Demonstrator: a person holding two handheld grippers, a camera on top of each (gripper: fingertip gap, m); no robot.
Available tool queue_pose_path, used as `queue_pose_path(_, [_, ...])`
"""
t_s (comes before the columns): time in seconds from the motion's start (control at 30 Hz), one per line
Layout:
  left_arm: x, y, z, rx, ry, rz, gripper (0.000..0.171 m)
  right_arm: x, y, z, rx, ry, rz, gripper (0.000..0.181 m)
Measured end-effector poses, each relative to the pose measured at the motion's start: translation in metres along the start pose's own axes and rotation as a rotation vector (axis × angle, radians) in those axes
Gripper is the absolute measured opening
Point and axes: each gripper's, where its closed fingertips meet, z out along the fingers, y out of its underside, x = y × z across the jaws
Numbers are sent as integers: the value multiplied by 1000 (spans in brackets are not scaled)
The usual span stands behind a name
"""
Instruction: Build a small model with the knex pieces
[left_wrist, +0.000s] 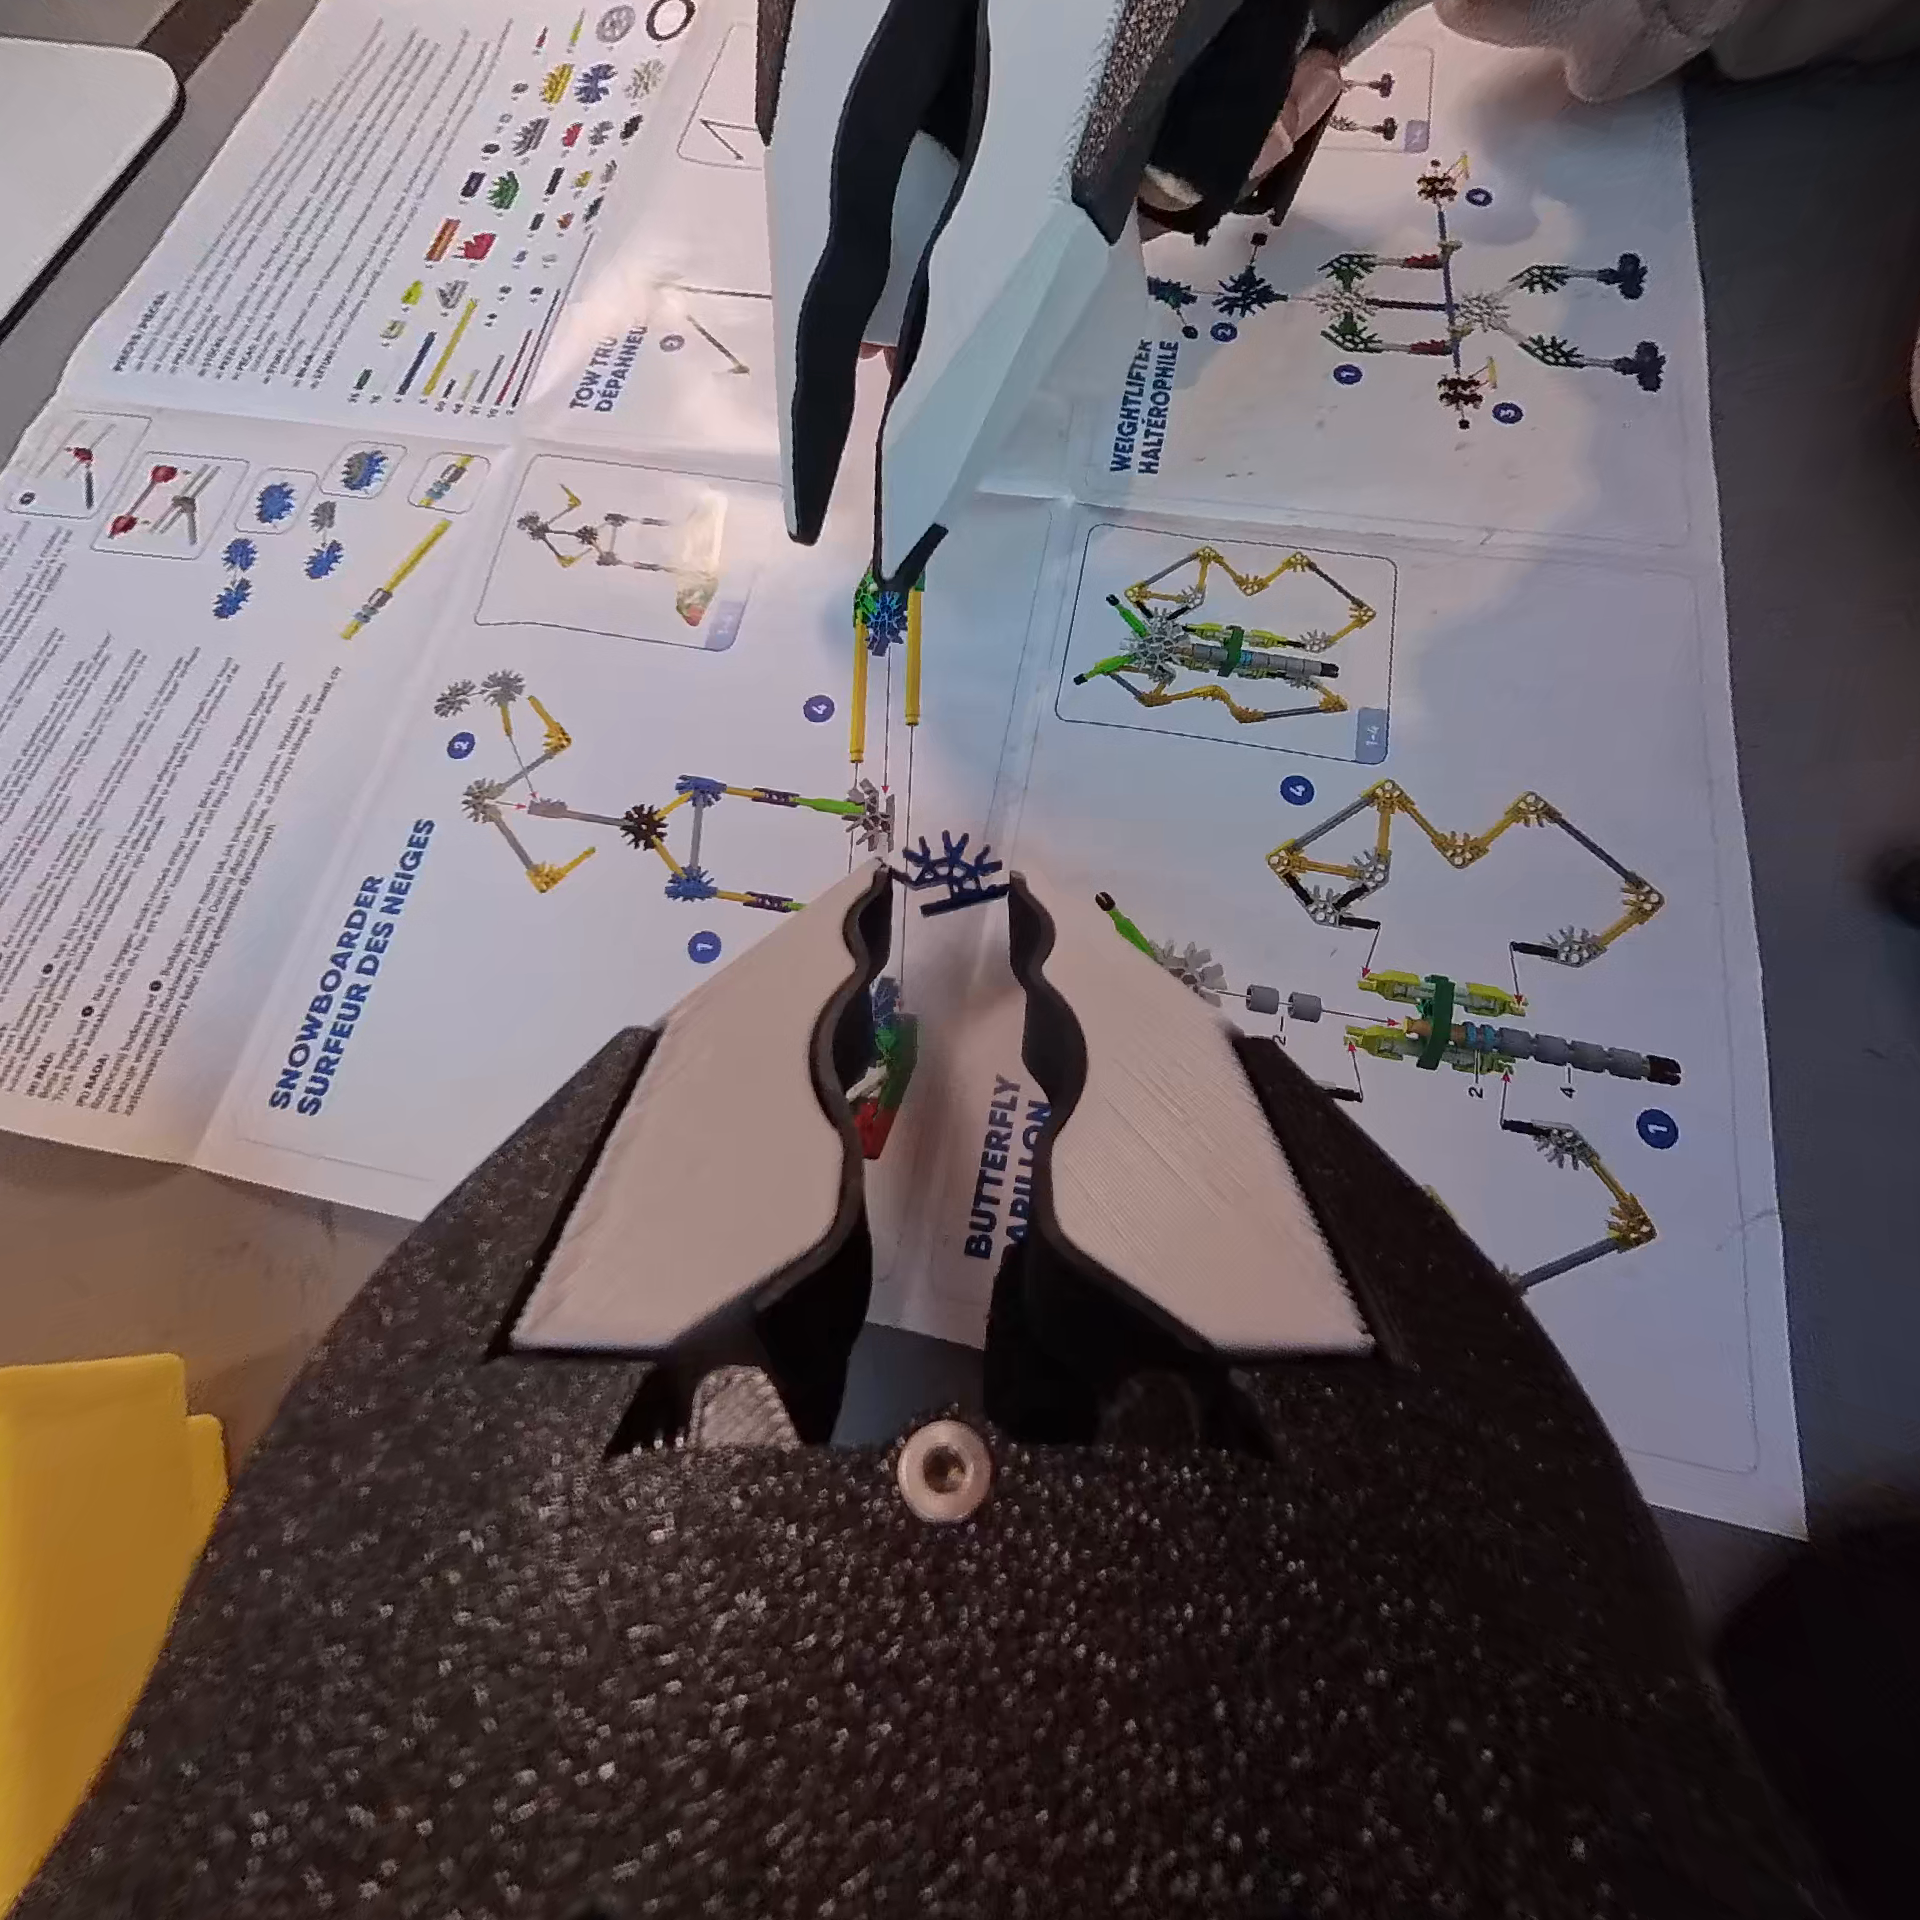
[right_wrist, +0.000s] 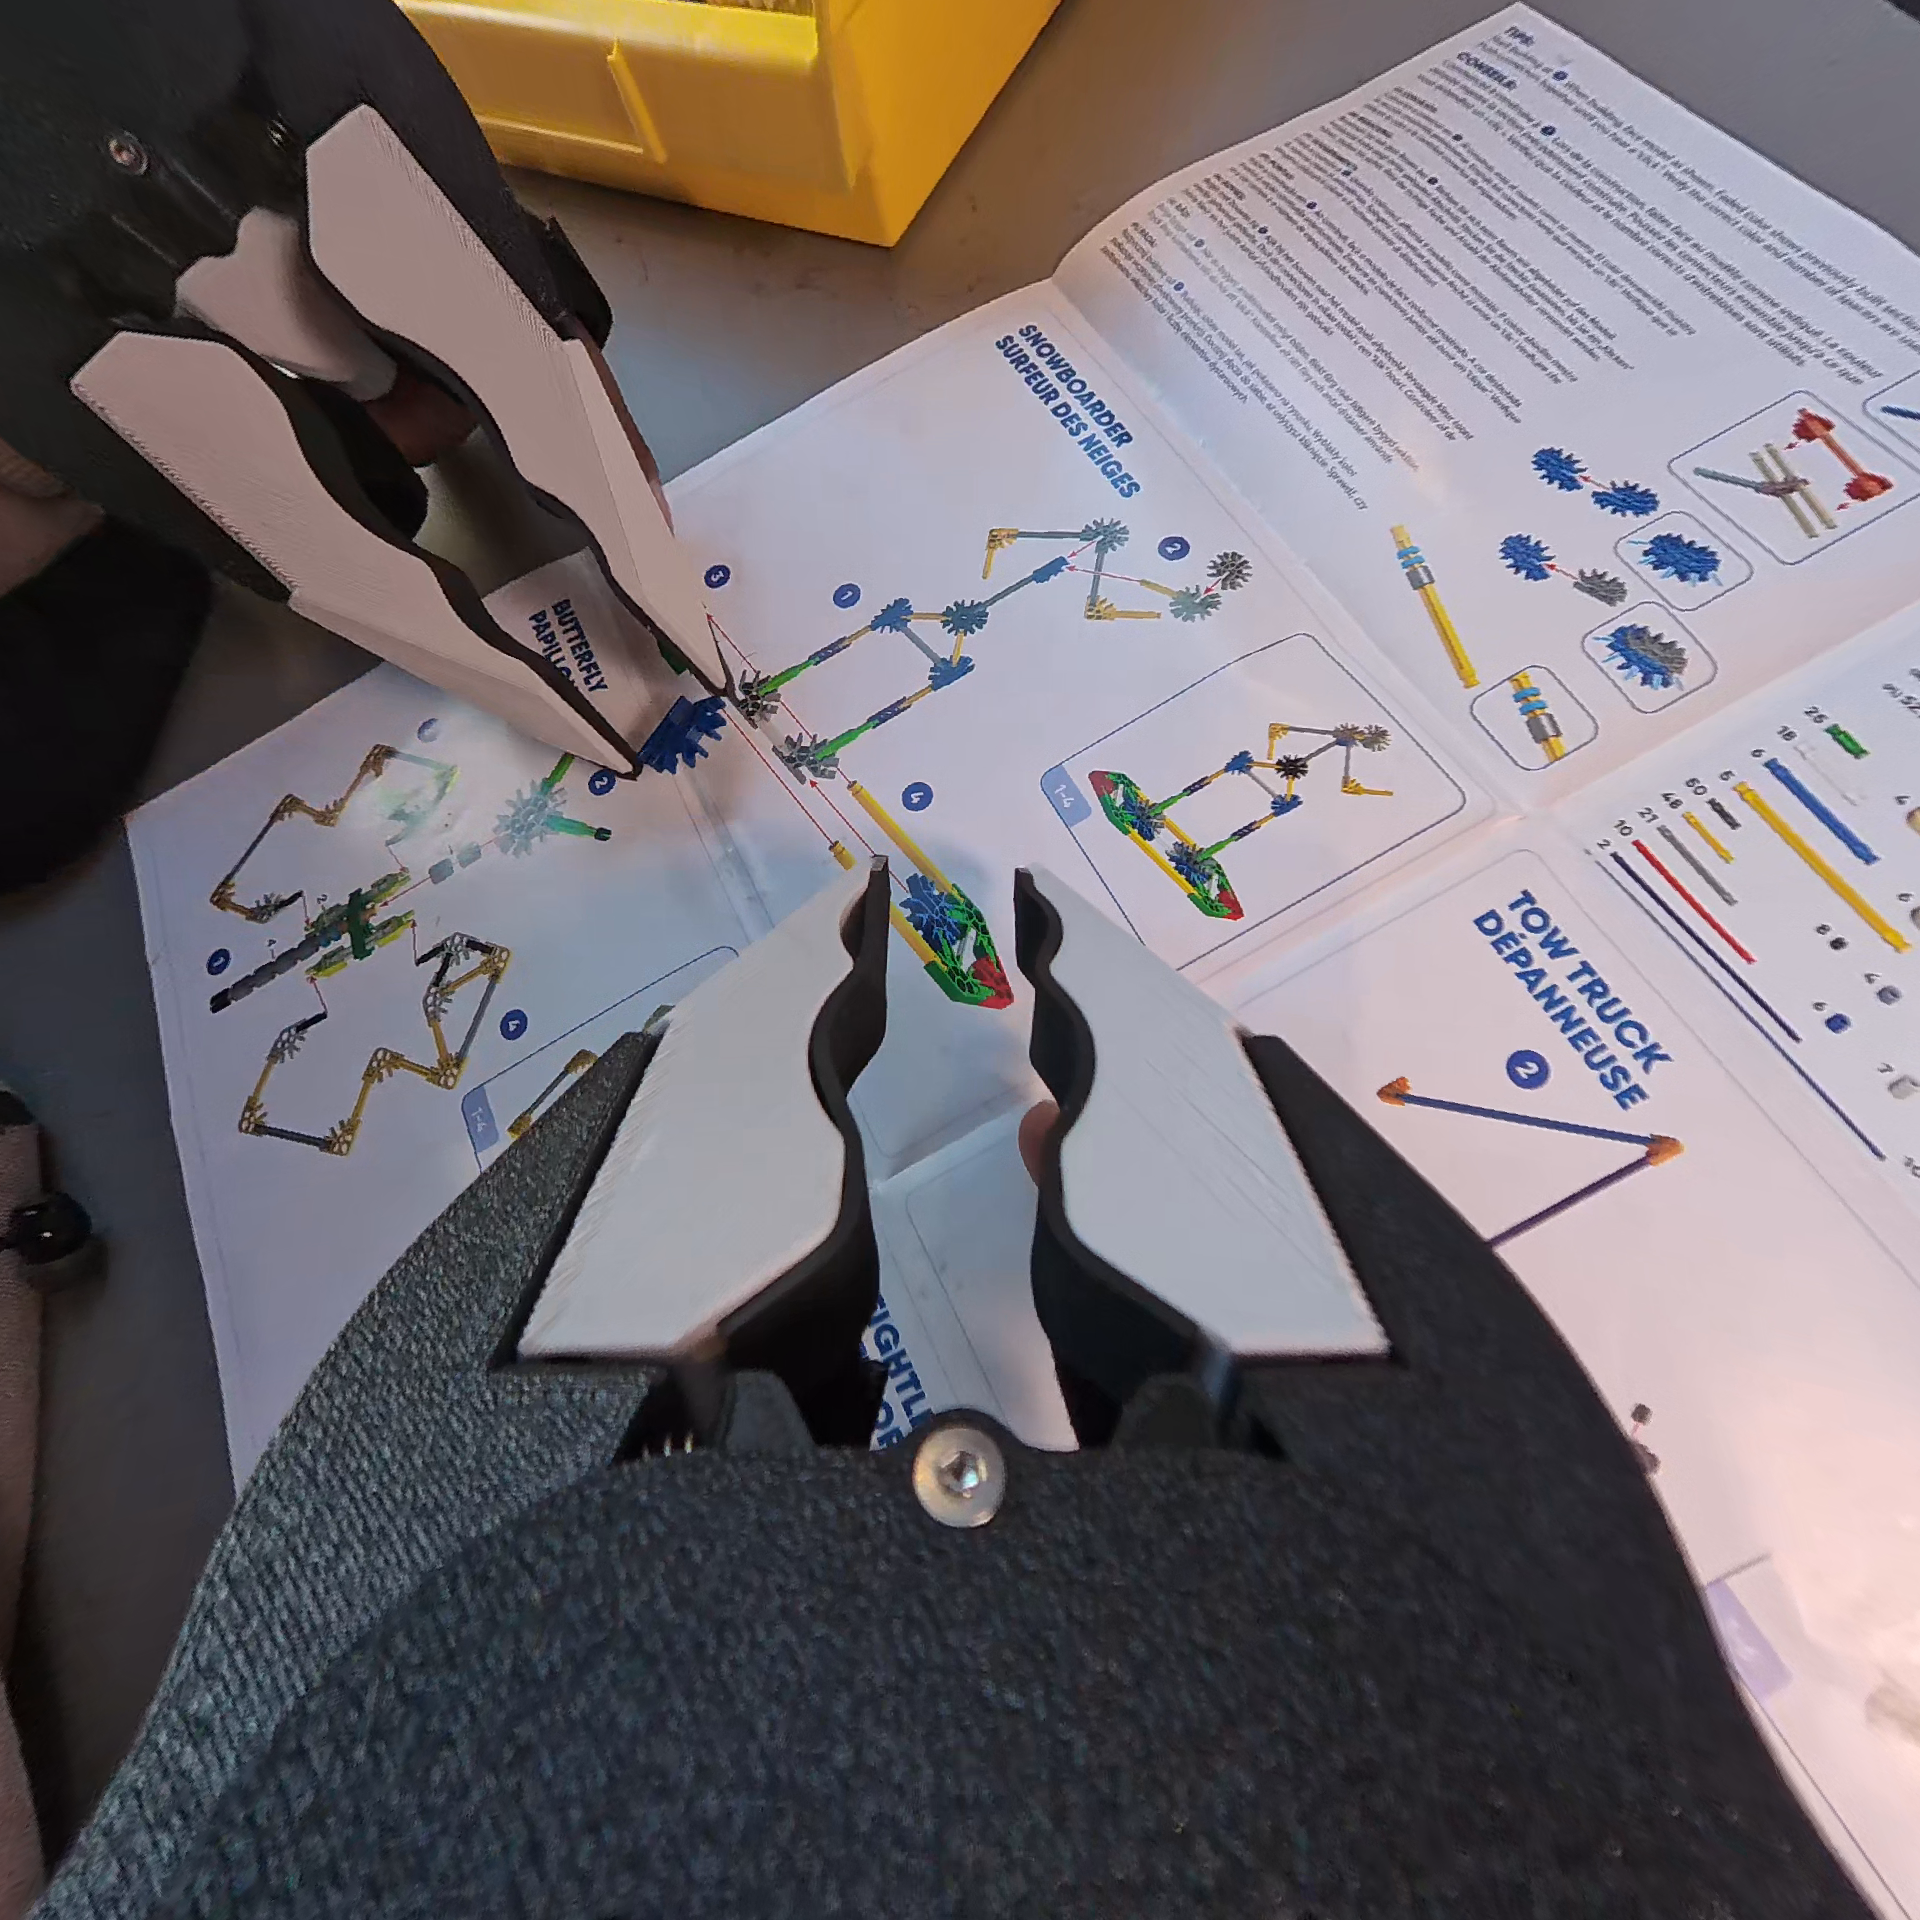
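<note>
Nearest in the left wrist view, left gripper (left_wrist: 951, 883) with jaws apart, tips low over the instruction sheet (left_wrist: 312, 935), a small blue snowflake connector (left_wrist: 951, 871) lying just between and ahead of the tips, not clamped. Farther along the sheet, right gripper (right_wrist: 948, 871) also apart, holding nothing, tips just over the printed diagrams. Under everything, grey table (right_wrist: 748, 301). At the far edge, beside the sheet, yellow bin (right_wrist: 727, 94)
</note>
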Motion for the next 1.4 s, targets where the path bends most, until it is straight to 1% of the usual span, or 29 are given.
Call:
queue_pose_path(0.3, [-13, 9, -7, -27, -82, -18, 24, 1, 3, 2, -8, -2, 3, 22])
queue_pose_path(0.43, [-10, 8, -13, -22, -63, -42, 24, 1, 4, 3, -10, -3, 3, 22])
queue_pose_path(0.53, [-5, 11, -12, -47, -47, -52, 26, 1, 4, 3, -11, -2, 3, 22])
queue_pose_path(0.83, [-10, 16, -6, -78, -90, -57, 26, 0, 4, 3, -10, -6, 3, 22])
queue_pose_path(0.97, [-17, 16, -9, -75, -123, -65, 25, 0, 4, 4, -9, -7, 4, 22])
queue_pose_path(1.07, [-16, 14, -10, -61, -109, -78, 25, 0, 4, 4, -9, -7, 3, 22])
queue_pose_path(1.13, [-13, 13, -10, -58, -96, -83, 27, 0, 4, 4, -9, -6, 2, 22])
queue_pose_path(1.23, [-9, 11, -5, -62, -84, -77, 36, 0, 5, 4, -10, -4, 1, 22])
queue_pose_path(1.4, [-12, 14, -2, -82, -115, -66, 35, 0, 5, 4, -10, -4, 0, 22])
